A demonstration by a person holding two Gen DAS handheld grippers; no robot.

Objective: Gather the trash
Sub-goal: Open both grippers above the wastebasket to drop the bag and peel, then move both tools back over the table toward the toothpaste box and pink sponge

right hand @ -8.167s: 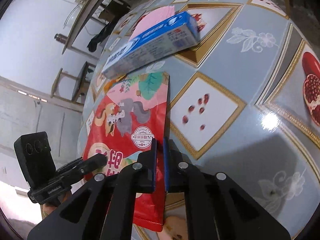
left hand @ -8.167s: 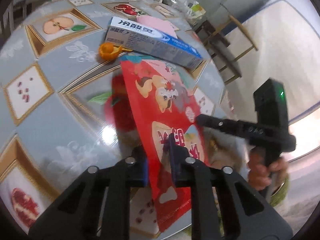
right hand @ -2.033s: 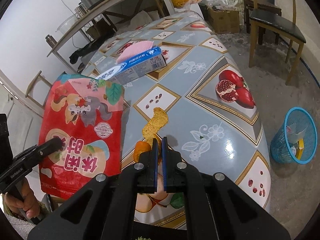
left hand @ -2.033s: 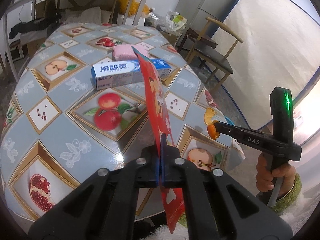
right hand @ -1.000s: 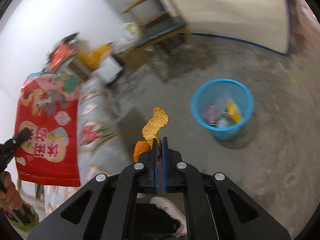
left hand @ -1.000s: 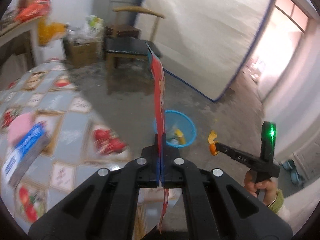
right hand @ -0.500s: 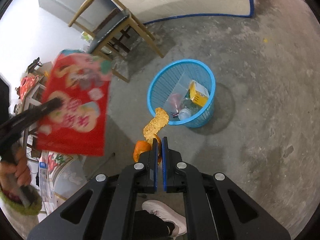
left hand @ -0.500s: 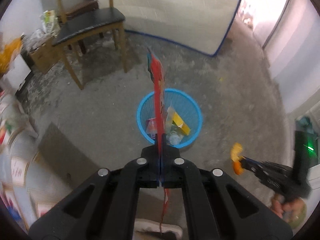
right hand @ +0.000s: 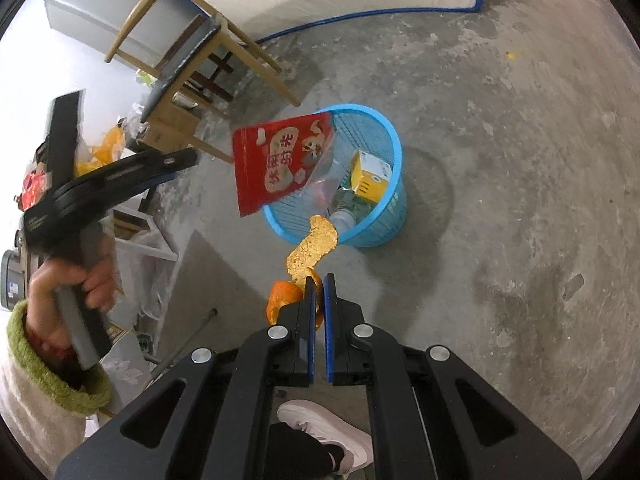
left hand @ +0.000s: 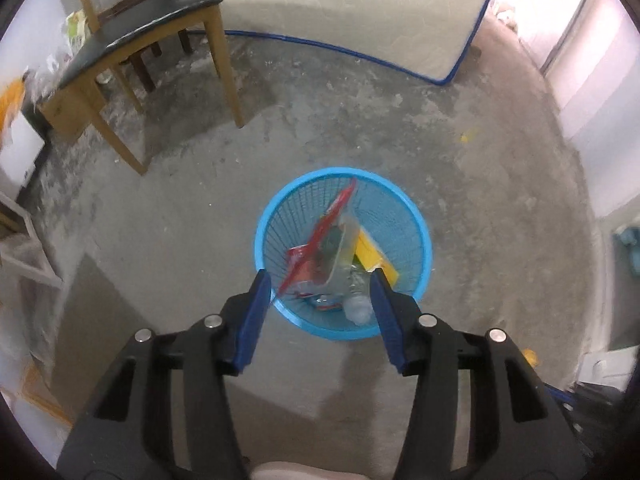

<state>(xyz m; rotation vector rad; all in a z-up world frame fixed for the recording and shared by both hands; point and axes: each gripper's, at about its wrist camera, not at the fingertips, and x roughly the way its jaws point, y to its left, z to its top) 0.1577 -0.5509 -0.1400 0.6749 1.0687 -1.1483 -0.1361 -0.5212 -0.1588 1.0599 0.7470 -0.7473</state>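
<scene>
A blue mesh wastebasket (right hand: 384,216) stood on concrete floor (left hand: 480,160). Above its rim, a red snack bag (right hand: 280,164) dropped free from the left gripper (left hand: 318,320), jaws opening. The right gripper (right hand: 319,292) stayed clamped on orange peel (right hand: 314,246).

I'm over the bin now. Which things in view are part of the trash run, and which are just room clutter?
Job:
red snack bag, released, dropping at the blue basket
orange peel, clamped in the right gripper
left gripper, jaws opening, nothing between them

Clutter:
wooden chair
mattress
</scene>
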